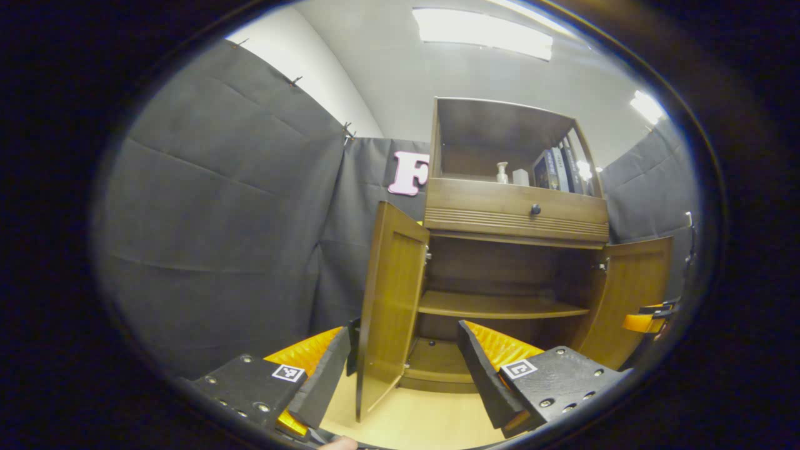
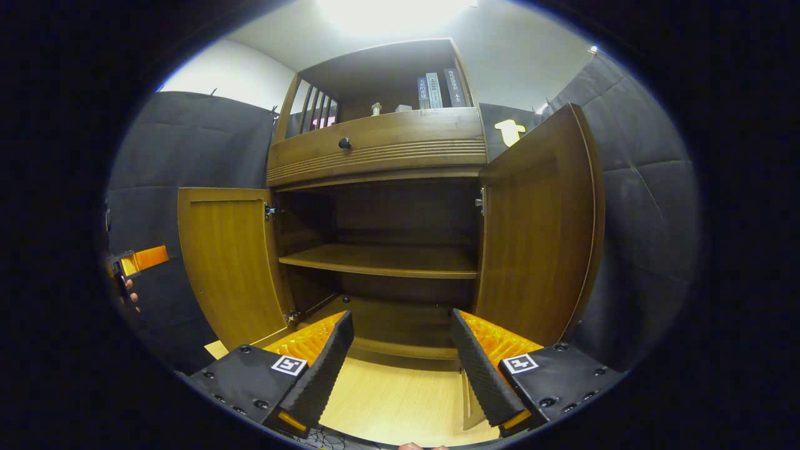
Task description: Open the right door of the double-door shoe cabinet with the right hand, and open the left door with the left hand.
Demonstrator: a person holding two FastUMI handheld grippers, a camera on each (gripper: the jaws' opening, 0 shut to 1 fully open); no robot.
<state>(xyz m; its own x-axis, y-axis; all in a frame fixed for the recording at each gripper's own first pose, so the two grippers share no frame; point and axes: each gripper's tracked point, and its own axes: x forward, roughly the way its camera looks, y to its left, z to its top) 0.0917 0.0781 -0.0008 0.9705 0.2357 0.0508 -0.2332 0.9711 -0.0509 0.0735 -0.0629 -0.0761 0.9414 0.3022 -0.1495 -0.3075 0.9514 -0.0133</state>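
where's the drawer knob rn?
The knob sits on the drawer front left of centre in the right gripper view, above the open compartment and below the books.

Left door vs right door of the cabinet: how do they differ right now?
In the left gripper view, the left door stands close, between the left gripper's fingers, while the right door is farther off, beside the right gripper. The left door hinges on the cabinet's left side, the right door on its right. Both are brown wood and swung wide open.
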